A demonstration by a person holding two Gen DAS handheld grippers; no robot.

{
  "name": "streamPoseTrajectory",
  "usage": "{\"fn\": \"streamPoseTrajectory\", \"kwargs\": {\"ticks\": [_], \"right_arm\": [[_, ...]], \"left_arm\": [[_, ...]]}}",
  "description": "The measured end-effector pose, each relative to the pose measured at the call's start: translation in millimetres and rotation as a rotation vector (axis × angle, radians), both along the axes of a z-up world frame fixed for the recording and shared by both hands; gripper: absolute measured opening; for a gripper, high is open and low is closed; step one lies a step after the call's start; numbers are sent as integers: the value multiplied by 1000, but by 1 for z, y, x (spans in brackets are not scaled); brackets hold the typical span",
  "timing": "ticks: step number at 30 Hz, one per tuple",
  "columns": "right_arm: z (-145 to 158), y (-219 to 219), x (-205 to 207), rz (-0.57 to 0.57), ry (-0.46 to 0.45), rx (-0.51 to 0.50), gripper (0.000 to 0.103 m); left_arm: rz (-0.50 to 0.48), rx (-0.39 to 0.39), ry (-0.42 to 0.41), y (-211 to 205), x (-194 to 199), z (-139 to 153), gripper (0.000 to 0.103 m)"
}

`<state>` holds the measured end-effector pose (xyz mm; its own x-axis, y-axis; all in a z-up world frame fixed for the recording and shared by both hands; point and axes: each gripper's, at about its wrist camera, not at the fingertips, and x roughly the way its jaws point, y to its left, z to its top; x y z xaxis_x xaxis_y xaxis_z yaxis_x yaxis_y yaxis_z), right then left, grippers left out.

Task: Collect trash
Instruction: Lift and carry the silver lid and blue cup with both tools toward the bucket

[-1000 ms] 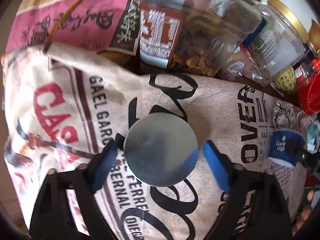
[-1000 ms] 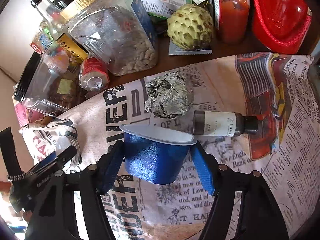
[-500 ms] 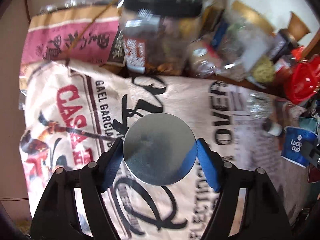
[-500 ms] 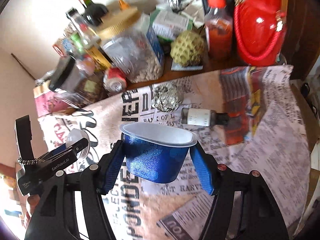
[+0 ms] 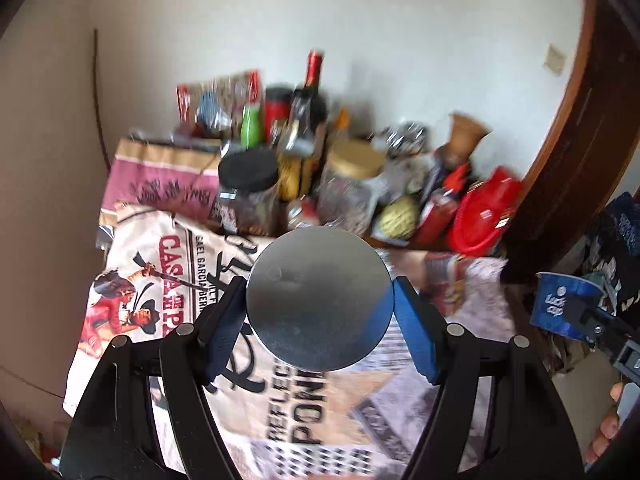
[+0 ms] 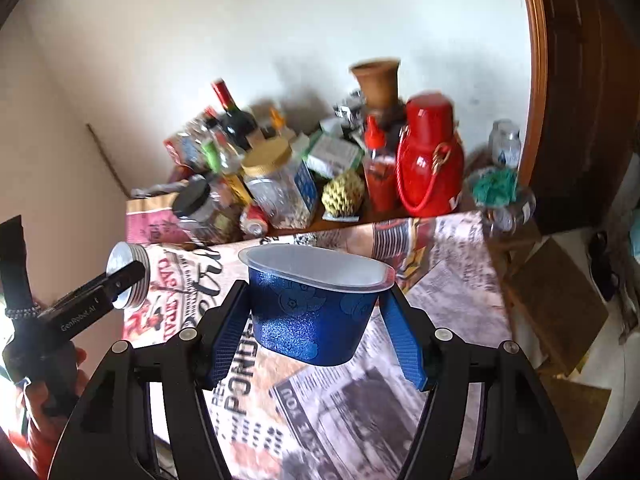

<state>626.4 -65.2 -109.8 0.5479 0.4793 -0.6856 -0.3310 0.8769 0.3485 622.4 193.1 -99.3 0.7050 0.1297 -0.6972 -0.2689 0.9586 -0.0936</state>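
Note:
My left gripper point(image 5: 320, 320) is shut on a round silver metal lid point(image 5: 319, 300), held well above the newspaper-covered table point(image 5: 312, 420). The lid and gripper also show at the left of the right wrist view point(image 6: 128, 276). My right gripper point(image 6: 316, 320) is shut on an empty blue plastic cup point(image 6: 312, 312) with a white rim, held upright above the table. The cup also shows at the right edge of the left wrist view point(image 5: 564, 304).
Jars, bottles, a custard apple point(image 6: 344, 196), a red flask point(image 6: 428, 160) and a clay vase point(image 6: 376, 80) crowd the back of the table against the wall. A dark wooden door frame point(image 6: 568, 80) stands at the right. Cardboard point(image 6: 556, 304) lies on the floor.
Both grippers have risen and pulled back from the table with the lid and the cup held. The foil ball and small bottle have gone out of view.

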Motion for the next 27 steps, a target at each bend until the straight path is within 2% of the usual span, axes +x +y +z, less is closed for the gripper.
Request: {"fn": "streamPoseTrajectory", "kwargs": {"ticks": [8, 13, 18, 27], "right_arm": [[43, -56, -58, 65, -128, 29, 63], [63, -74, -94, 81, -194, 58, 63], [76, -81, -134, 73, -240, 59, 63], [73, -82, -212, -12, -234, 48, 63]], "left_arm": [[29, 21, -174, -78, -93, 65, 71], [21, 27, -240, -106, -140, 92, 71], [-8, 48, -271, -121, -177, 101, 71], [-124, 22, -265, -124, -246, 93, 71]]}}
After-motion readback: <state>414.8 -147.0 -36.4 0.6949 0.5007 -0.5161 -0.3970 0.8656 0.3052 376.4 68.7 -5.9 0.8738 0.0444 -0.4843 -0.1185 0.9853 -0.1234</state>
